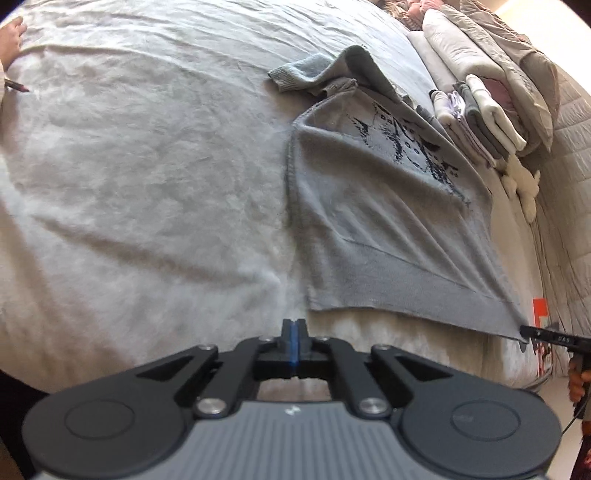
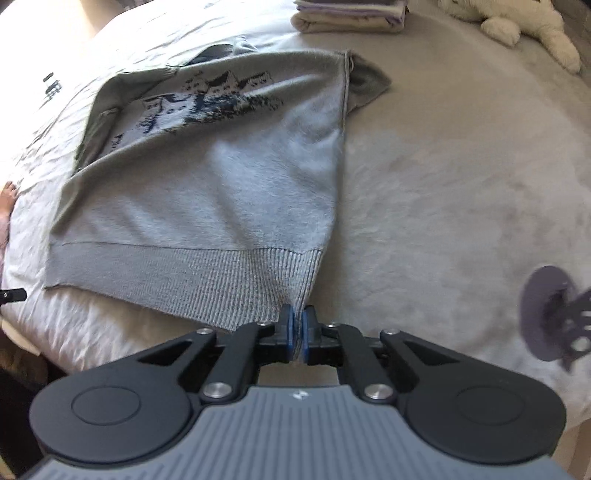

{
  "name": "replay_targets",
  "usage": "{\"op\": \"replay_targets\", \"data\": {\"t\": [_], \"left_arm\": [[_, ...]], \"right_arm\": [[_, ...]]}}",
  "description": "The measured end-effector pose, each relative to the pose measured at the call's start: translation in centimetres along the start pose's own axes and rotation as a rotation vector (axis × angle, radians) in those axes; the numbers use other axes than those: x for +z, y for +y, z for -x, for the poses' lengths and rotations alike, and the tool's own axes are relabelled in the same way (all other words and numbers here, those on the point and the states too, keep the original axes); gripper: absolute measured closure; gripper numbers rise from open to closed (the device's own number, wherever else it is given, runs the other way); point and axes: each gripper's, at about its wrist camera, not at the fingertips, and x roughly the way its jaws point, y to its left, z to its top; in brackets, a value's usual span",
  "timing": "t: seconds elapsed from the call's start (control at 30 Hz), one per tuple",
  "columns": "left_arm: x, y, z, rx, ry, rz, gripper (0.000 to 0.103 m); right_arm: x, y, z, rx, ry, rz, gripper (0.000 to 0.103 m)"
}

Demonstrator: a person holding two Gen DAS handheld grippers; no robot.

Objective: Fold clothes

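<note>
A: Where is the sweater [image 2: 207, 192] seen?

B: It is laid flat on the bed [image 1: 129, 177], which is covered by a pale, fuzzy blanket. A dark picture is knitted across the chest. One sleeve [image 1: 321, 70] is folded over near the top.

A: What is being done by the right gripper [image 2: 295, 332]?

B: The ribbed bottom edge of the sweater is pinched at one corner between its blue pads [image 2: 289, 332]. The corner is lifted a little off the blanket, and the cloth is pulled into a small peak there.

A: And the left gripper [image 1: 293, 343]?

B: Its fingers are pressed tight together, and nothing is caught between them. It is held over bare blanket, just beside the other bottom corner of the sweater. The sweater is not touched by it.

A: What else can be seen on the bed?

B: A stack of folded clothes [image 1: 476, 110] is kept near the head of the bed, well apart from the sweater. A white stuffed toy [image 2: 517, 22] is laid close to that stack. Pillows [image 1: 461, 48] are piled further back.

A: Is a person seen?

B: Only a bit of a hand [image 1: 13, 37] is seen at the far edge of the bed.
</note>
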Motion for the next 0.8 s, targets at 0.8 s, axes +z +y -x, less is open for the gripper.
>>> {"op": "replay_targets", "data": {"t": [0.8], "left_arm": [[0.4,-0.1,-7.3,-0.141,-0.051,0.231,0.098]], "right_arm": [[-1.1,-1.5,-4.5,-0.043,0.054,-0.049,0.097]]}}
